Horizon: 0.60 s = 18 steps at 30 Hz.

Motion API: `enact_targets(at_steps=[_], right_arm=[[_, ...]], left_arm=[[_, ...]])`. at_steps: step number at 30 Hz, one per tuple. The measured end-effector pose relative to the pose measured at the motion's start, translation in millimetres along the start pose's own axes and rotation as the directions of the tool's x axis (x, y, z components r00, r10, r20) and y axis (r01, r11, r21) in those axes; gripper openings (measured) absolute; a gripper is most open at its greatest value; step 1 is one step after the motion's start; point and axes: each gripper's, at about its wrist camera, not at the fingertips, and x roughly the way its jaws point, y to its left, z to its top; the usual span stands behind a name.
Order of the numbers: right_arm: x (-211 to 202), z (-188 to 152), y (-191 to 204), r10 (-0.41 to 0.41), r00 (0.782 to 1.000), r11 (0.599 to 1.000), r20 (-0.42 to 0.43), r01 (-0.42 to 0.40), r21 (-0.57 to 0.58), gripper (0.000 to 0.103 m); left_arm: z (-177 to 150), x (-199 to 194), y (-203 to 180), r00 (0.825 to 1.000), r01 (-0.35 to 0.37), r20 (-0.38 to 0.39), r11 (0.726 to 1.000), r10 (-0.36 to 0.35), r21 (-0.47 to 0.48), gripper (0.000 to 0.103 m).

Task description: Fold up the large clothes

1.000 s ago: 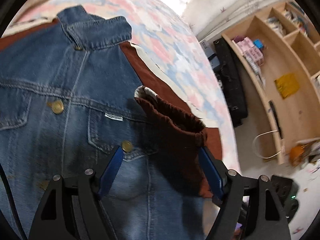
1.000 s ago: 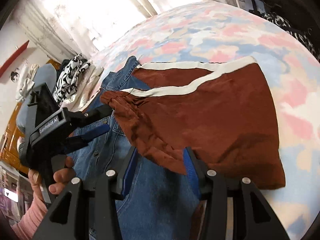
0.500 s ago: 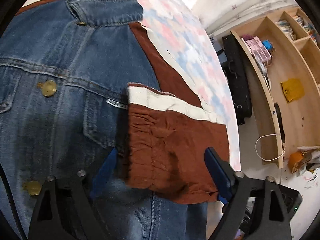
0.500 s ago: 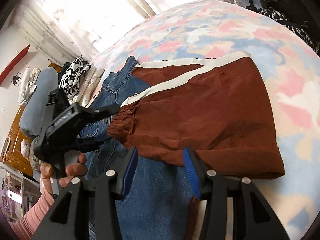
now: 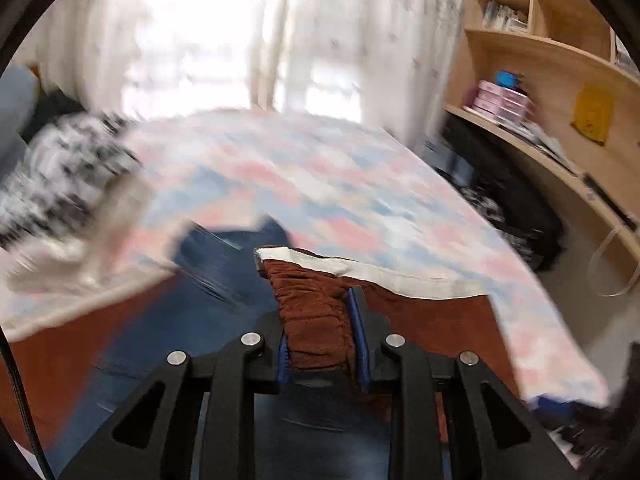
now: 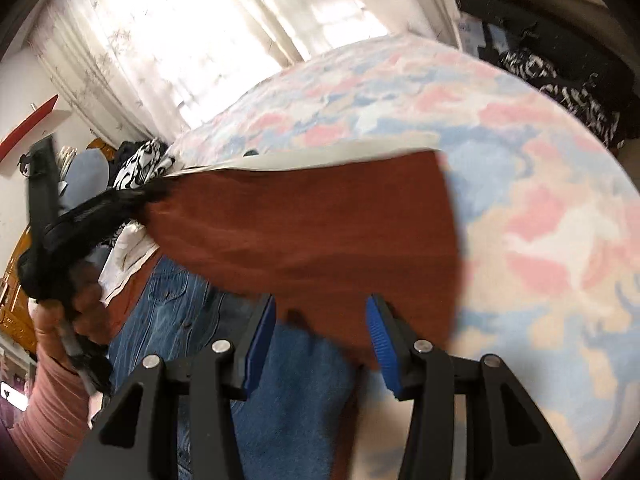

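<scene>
Left tongs [image 5: 322, 334] just closed, pinching the brown shorts' [image 6: 312, 236] gathered waistband.
My right tongs [image 6: 320, 330] spread, hem edge between, not gripped. Shorts lifted above denim jacket [image 6: 172, 312]; jacket lies on the patterned bed [image 6: 540, 208] beyond.

Between the left gripper's [image 5: 322, 340] jaws there is no room: the bunched waistband of the brown trousers [image 5: 316, 320] fills the gap, the jaws having just closed on it. Ahead of them the patterned bed [image 5: 340, 184] lies bare up to the curtains. To their left a heap of black-and-white clothes [image 5: 60, 168] blocks the way; to their right a wooden shelf unit [image 5: 560, 80] walls the aisle. The right gripper's [image 6: 320, 332] jaws stand apart, the trousers' edge just ahead of them and the denim jacket [image 6: 172, 312] below; bare bed lies to their right.
</scene>
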Motion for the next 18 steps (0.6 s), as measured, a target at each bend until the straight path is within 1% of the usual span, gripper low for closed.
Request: enact_targets(at_steps=[2,3,4,5,6,7,8,9,10,11,12,13,14,16,18], right_arm=[[4.1,3.2,-6.3,-0.035,0.999,0.999,-0.004,0.035,0.006,0.055],[7.4,3.6,-9.8,-0.044,0.999,0.999,-0.008,0.044,0.016,0.061],[12.2,4.5,-14.3,-0.048,0.999,0.998,-0.019,0.048,0.028,0.064],[18.4,5.1,-18.0,-0.046,0.998,0.998,-0.035,0.048,0.037,0.064],[25.7,6.0,-21.1,-0.049,0.997,0.998,-0.053,0.051,0.042,0.064],[31.5,7.4,-24.4,-0.051,0.996,0.997,-0.068,0.055,0.047,0.064],[39.1,9.1,-27.7,-0.051,0.995,0.997,-0.087,0.056,0.055,0.064],[47.1,12.3,-30.7,-0.044,0.993,0.997,-0.106,0.051,0.062,0.064],[52.6,15.0,-32.8,-0.035,0.993,0.997,-0.116,0.043,0.07,0.064],[58.3,19.3,-34.6,-0.026,0.992,0.996,-0.124,0.036,0.082,0.064],[61.9,21.9,-34.3,-0.017,0.992,0.996,-0.129,0.029,0.09,0.064],[69.8,30.2,-36.5,-0.003,0.991,0.995,-0.134,0.017,0.1,0.064],[76.8,37.2,-37.5,-0.001,0.99,0.994,-0.139,0.016,0.108,0.064],[91.1,50.0,-38.3,0.016,0.989,0.993,-0.148,0.002,0.12,0.064],[113.6,66.8,-40.7,0.026,0.986,0.991,-0.164,-0.004,0.132,0.064]], left_arm=[[-6.5,0.6,23.6,0.996,-0.091,-0.004,0.996,0.091,0.016,0.024],[-14.7,6.9,38.4,0.988,-0.151,-0.023,0.988,0.152,0.024,0.025],[-24.8,16.8,56.5,0.978,-0.199,-0.052,0.979,0.2,0.032,0.026],[-38.0,32.2,72.0,0.966,-0.233,-0.108,0.972,0.236,0.041,0.031],[-51.7,41.4,89.4,0.957,-0.238,-0.162,0.971,0.241,0.04,0.032],[-61.8,54.3,98.7,0.948,-0.222,-0.228,0.975,0.222,0.027,0.033],[-72.7,67.6,111.4,0.933,-0.194,-0.311,0.981,0.182,-0.01,0.043],[-82.0,70.5,121.6,0.923,-0.181,-0.352,0.983,0.154,-0.044,0.049],[-86.3,73.5,127.1,0.921,-0.162,-0.372,0.983,0.12,-0.083,0.06],[-88.0,75.3,133.8,0.923,-0.134,-0.377,0.981,0.073,-0.137,0.069],[-89.8,78.0,138.6,0.926,-0.123,-0.374,0.978,0.052,-0.168,0.073],[-87.4,79.5,140.9,0.928,-0.117,-0.37,0.975,0.039,-0.191,0.08],[-85.7,83.8,147.1,0.932,-0.11,-0.362,0.97,0.025,-0.216,0.08],[-84.8,94.4,155.4,0.931,-0.089,-0.364,0.966,-0.006,-0.243,0.08],[-84.6,104.9,159.5,0.928,-0.086,-0.371,0.968,-0.007,-0.234,0.08]])
